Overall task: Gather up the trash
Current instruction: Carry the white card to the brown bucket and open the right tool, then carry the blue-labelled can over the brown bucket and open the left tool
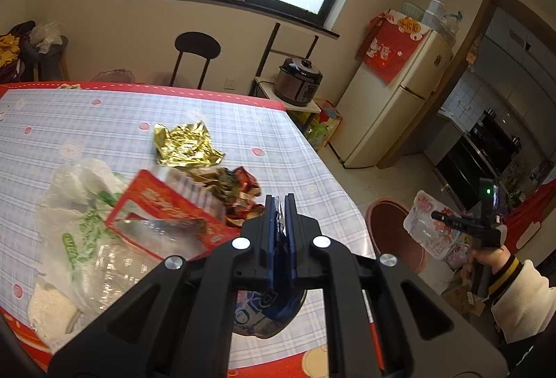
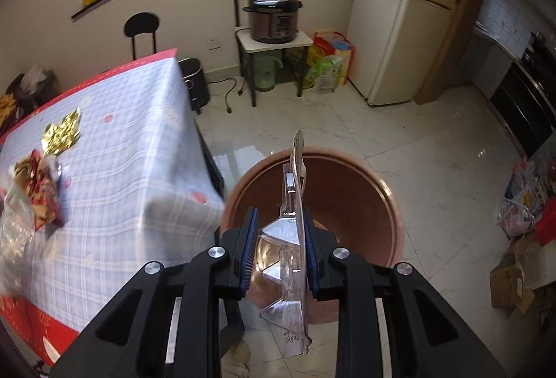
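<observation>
The right gripper (image 2: 280,247) hangs right over the big brown bin (image 2: 347,176) on the floor, beside the table (image 2: 139,134). Its fingers (image 2: 251,246) are partly closed on a clear plastic pack (image 2: 290,239) that stands on its edge between them. The pack's flat card back lies against the right finger, but its clear bump only seems to touch the left one, so the hold looks light.

The step now looks like the drop. To do it well, I think the fingers should open wide while the pack is over the middle of the bin, not over the rim. The pack is tall and thin, and its top pokes up over the far rim — so it could tip and slide out onto the floor. Going a little lower and a bit more to the middle before letting go would help.

The left gripper (image 1: 280,214) is over the near edge of the table. Its fingers are shut tight on a blue wrapper (image 1: 274,305) that hangs down under them. This one should wait its turn, then go to the bin too.

More trash is on the table — a gold foil (image 1: 186,145), a red box (image 1: 166,218), a white bag (image 1: 80,204) and some crumpled wrappers (image 1: 239,190). The pile is loose, so each grab should take one piece only.
</observation>
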The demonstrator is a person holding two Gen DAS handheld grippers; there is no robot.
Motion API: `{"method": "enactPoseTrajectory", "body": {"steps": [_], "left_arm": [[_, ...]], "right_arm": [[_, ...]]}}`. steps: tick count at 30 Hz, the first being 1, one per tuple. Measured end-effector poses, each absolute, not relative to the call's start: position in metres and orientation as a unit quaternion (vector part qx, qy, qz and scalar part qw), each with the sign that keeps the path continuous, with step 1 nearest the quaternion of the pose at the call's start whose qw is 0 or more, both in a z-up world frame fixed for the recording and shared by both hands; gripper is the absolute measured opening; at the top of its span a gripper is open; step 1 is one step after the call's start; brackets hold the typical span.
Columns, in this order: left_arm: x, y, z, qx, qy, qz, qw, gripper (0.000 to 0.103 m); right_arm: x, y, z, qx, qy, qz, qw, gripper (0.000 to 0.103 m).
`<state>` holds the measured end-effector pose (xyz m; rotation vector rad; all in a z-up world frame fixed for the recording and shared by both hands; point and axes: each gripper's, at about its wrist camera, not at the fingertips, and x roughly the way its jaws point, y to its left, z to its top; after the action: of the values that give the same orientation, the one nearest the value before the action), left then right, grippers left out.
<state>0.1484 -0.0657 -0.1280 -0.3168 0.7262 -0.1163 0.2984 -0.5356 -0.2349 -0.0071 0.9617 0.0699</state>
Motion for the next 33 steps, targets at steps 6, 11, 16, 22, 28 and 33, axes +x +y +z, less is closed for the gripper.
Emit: {"method": "enactPoseTrajectory", "body": {"steps": [6,11,16,22,28,33], "left_arm": [[0.175,-0.105,-0.124,-0.119,0.363,-0.079,0.921,0.01],[0.196,-0.144,-0.12,-0.097,0.363,-0.117,0.919,0.01],[0.223,-0.194,-0.12,-0.076,0.37,-0.17,0.91,0.01],[0.267,-0.275,-0.131,-0.048,0.395,-0.257,0.881,0.01],[0.308,-0.37,-0.14,-0.016,0.409,-0.34,0.847,0.01],[0.33,-0.424,-0.143,-0.003,0.387,-0.365,0.847,0.018]], "right_arm": [[0.299,-0.56,-0.207,0.018,0.408,0.026,0.912,0.076],[0.274,-0.573,-0.179,0.027,0.369,0.01,0.929,0.098],[0.239,-0.593,-0.153,0.027,0.334,-0.006,0.942,0.098],[0.2,-0.638,-0.149,0.065,0.332,-0.04,0.94,0.098],[0.168,-0.679,-0.151,0.091,0.333,-0.086,0.935,0.098],[0.147,-0.703,-0.153,0.11,0.323,-0.112,0.933,0.098]]}}
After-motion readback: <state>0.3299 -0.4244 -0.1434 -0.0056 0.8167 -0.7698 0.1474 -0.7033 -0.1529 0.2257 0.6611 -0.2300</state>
